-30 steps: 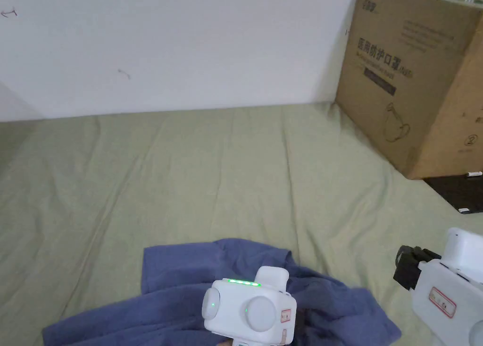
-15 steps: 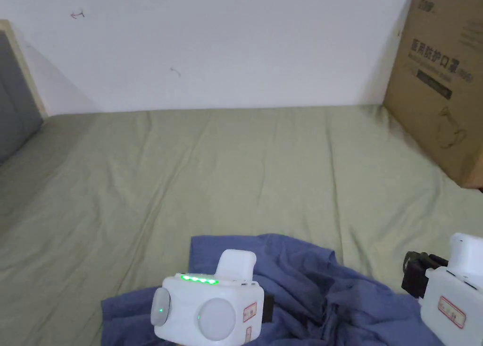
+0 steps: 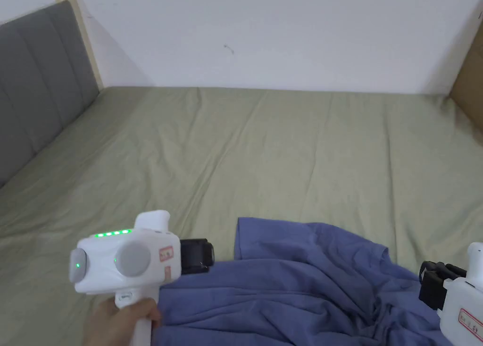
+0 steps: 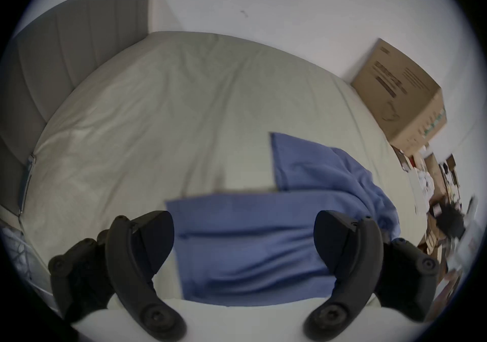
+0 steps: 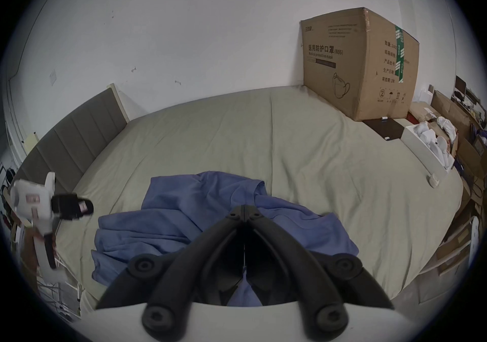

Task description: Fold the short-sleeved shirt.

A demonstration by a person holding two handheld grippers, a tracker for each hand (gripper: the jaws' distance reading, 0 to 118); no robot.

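While the blue short-sleeved shirt (image 3: 302, 276) lies crumpled and unfolded on a green bedsheet (image 3: 264, 148), both handheld grippers hover near it and neither holds cloth. The left gripper (image 4: 243, 242) hangs just beside the shirt's left edge with its jaws spread wide apart and empty; in its own view the nearest flat panel of the shirt lies between them and beyond. The right gripper (image 5: 244, 209) sits over the shirt's right side with its jaws pressed together; nothing shows pinched at the tips.

The step in hand looks like spreading the shirt flat before any fold. To do that well, each gripper should probably take one outer corner or hem of the shirt, pinching a single layer, then draw the corners apart and away from the bunched middle so that the sleeves and body lie smooth.

The sheet beyond the shirt is gently creased and bare, giving ample room. Left of the shirt stands a grey padded headboard (image 3: 37, 78). Behind the shirt rises a plain white wall (image 3: 283, 30). Right of the shirt, against that wall, a large cardboard box (image 5: 361, 63) rests on the bed.
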